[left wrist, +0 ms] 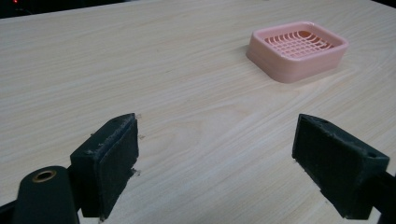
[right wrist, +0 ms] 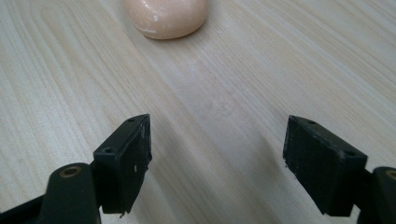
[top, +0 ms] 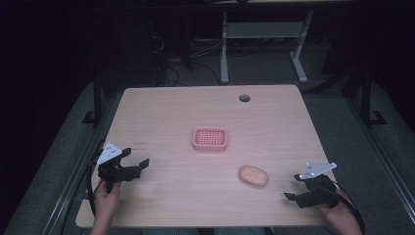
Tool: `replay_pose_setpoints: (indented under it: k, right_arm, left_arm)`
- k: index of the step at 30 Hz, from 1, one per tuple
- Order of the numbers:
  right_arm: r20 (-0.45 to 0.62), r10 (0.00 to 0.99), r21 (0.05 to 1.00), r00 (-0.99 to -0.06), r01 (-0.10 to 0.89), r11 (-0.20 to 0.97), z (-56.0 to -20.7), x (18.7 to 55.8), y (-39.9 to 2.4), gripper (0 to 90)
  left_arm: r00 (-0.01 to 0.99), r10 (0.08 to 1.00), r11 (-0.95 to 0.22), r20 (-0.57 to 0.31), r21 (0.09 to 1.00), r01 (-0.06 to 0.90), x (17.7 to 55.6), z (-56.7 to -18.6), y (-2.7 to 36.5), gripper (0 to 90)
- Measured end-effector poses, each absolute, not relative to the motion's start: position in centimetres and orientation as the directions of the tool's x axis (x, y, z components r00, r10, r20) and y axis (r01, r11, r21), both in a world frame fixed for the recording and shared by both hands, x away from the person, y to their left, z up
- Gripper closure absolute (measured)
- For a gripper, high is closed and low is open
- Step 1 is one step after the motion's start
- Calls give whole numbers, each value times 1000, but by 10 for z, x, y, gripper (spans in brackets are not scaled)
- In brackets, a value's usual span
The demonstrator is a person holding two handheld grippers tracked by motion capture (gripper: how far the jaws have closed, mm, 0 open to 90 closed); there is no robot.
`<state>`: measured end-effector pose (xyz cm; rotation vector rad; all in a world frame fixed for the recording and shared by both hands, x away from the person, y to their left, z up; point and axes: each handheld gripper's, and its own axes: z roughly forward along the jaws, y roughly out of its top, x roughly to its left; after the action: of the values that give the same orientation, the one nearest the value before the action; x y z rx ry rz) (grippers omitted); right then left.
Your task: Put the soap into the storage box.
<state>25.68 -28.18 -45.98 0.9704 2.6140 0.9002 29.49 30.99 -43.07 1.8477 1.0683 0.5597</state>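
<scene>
A pink soap dish [top: 210,138] with a slotted top sits near the middle of the wooden table [top: 161,112]; the left gripper view has the soap dish [left wrist: 298,49] at its upper right. An oval peach soap bar [top: 253,175] lies on the table to the dish's front right, and the soap bar [right wrist: 166,17] is at the top edge of the right gripper view. My left gripper [top: 135,162] rests at the table's left front, open, nothing between its jaws. My right gripper [top: 294,186] is at the right front, open and empty, a short way from the soap.
A round cable hole [top: 244,98] is in the table's far side. Beyond the table stand white desk legs [top: 224,54] and cables on a dark floor. Bare wood lies between both grippers and the dish.
</scene>
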Motion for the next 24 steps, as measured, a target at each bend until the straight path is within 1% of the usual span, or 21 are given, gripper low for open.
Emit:
replay_pose_setpoints:
  k: [10, 24]
  right_arm:
    - [10, 627, 611, -779, 502, 613, -458, 258, -275, 231]
    - [-18, 599, 575, -801, 482, 661, -446, 263, -259, 231]
  left_arm:
    - [531, 846, -232, -47, 864, 446, 294, -432, 309, 143]
    - [531, 846, -231, -47, 865, 445, 294, -432, 310, 143]
